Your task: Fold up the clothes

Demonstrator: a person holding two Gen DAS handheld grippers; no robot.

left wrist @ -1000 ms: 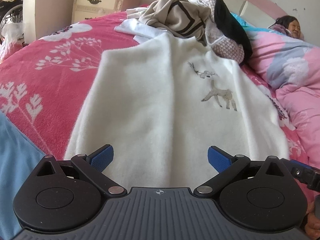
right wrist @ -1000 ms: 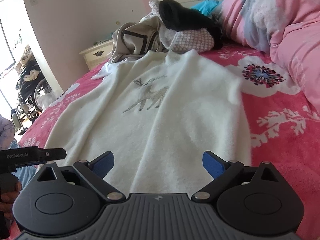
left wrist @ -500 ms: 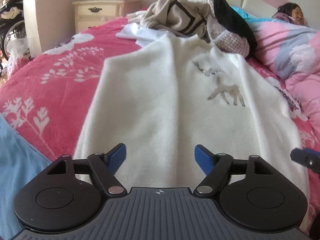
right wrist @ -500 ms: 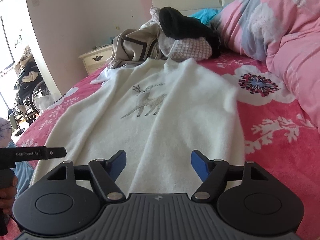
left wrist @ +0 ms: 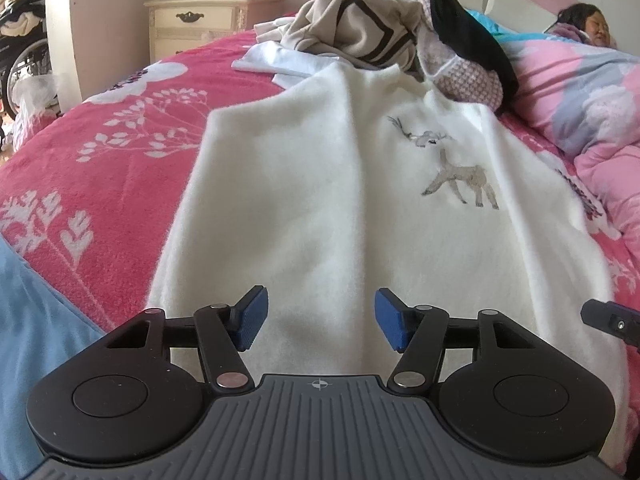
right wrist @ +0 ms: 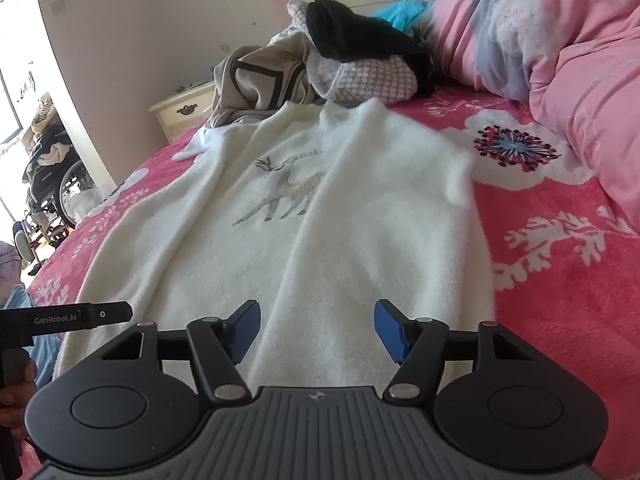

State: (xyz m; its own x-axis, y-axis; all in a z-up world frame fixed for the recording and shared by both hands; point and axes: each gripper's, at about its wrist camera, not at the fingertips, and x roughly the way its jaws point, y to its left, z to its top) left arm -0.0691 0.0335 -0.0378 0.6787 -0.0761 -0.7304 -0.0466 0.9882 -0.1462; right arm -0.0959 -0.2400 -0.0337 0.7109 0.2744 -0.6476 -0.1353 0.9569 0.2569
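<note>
White fleece garment [left wrist: 328, 200] — spread flat on pink bed [left wrist: 120, 152] | left tongs [left wrist: 318, 318], right tongs [right wrist: 316, 330] — jaws just narrowed, hem between pads, grip cannot be confirmed

A fluffy cream-white sweater with a grey embroidered deer [right wrist: 320, 216] lies spread flat on the pink floral-print bedspread [right wrist: 560, 272], its hem at the near edge of the bed. The right gripper [right wrist: 316, 330], black with blue ribbed pads, has just been closing its jaws over that hem (a gap remains, with the pads not pressing the fabric). The other black gripper [right wrist: 80, 316] pokes in beside the sweater's left edge. A heap of beige, black and knitted clothes [right wrist: 320, 68] sits at the sweater's far end, towards the headboard.
</note>
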